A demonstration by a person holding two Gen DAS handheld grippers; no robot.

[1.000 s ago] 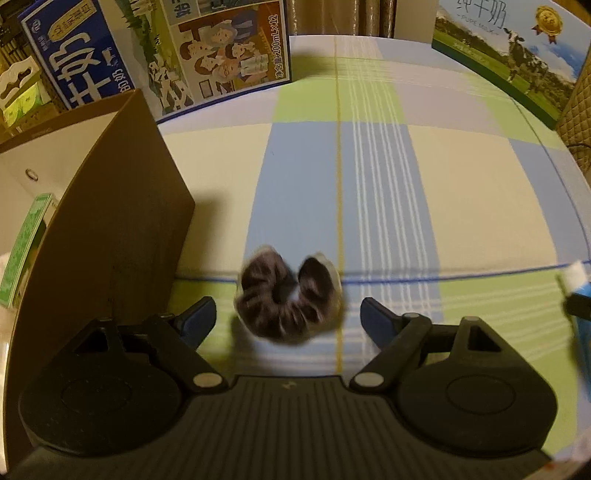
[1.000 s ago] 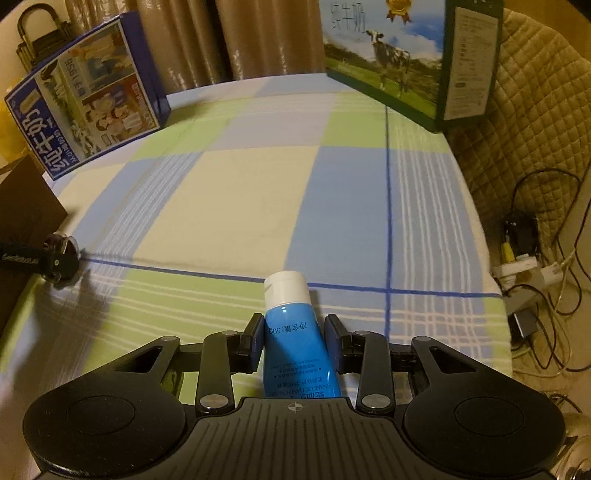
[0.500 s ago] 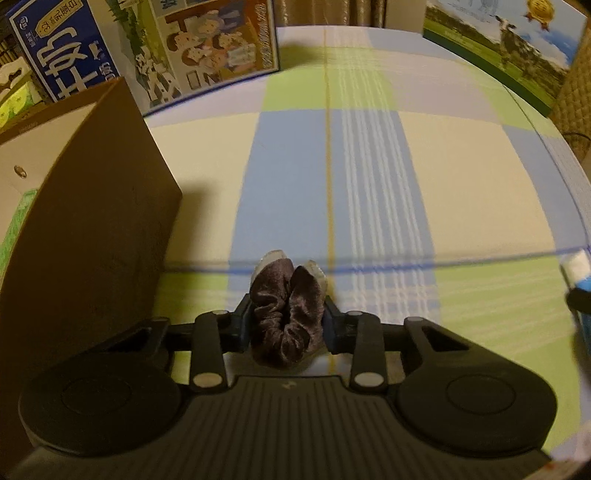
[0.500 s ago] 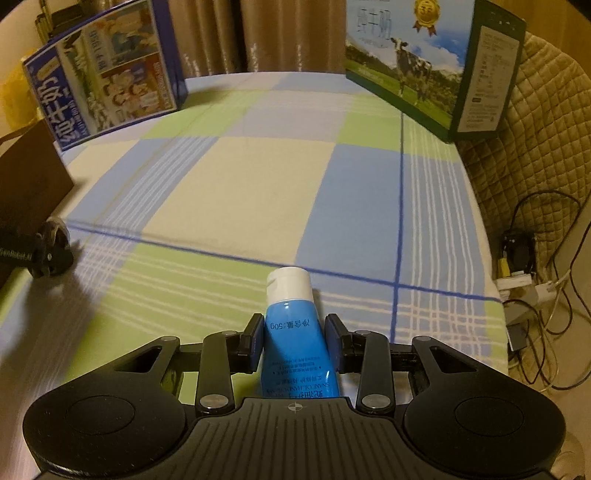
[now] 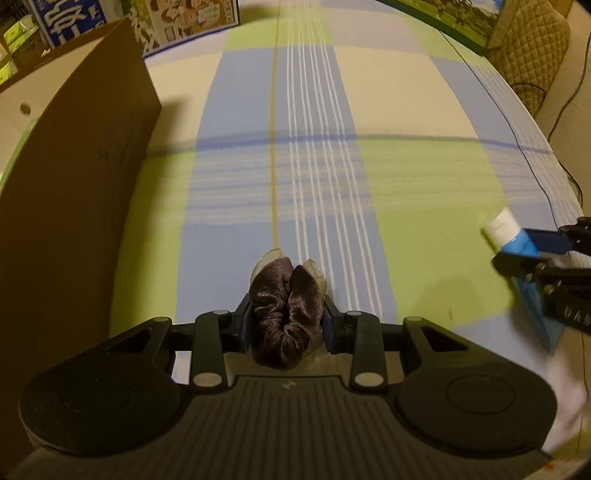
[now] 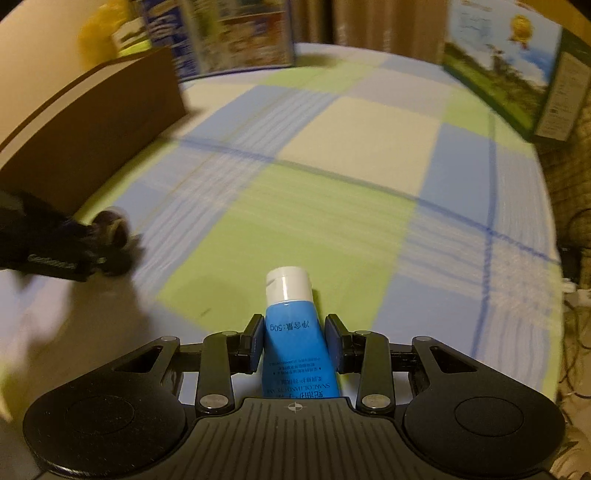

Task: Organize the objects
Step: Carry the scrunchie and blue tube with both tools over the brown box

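Observation:
My left gripper (image 5: 287,320) is shut on a dark brown velvet scrunchie (image 5: 284,314), squeezed between the pads and held above the checked cloth. My right gripper (image 6: 294,338) is shut on a blue tube with a white cap (image 6: 295,328), cap pointing forward. The tube and right gripper also show at the right edge of the left wrist view (image 5: 517,243). The scrunchie and left gripper show blurred at the left of the right wrist view (image 6: 110,229). A brown cardboard box (image 5: 74,184) stands open at my left.
Checked green, blue and cream cloth (image 5: 406,184) covers the table. Milk cartons stand at the back left (image 6: 221,33) and back right (image 6: 517,74). A quilted chair (image 5: 532,48) and cables (image 6: 576,295) lie beyond the right edge.
My left gripper closed on the scrunchie and lifted it back from the blue line. My right gripper with the tube swung left toward the box; its view is blurred.

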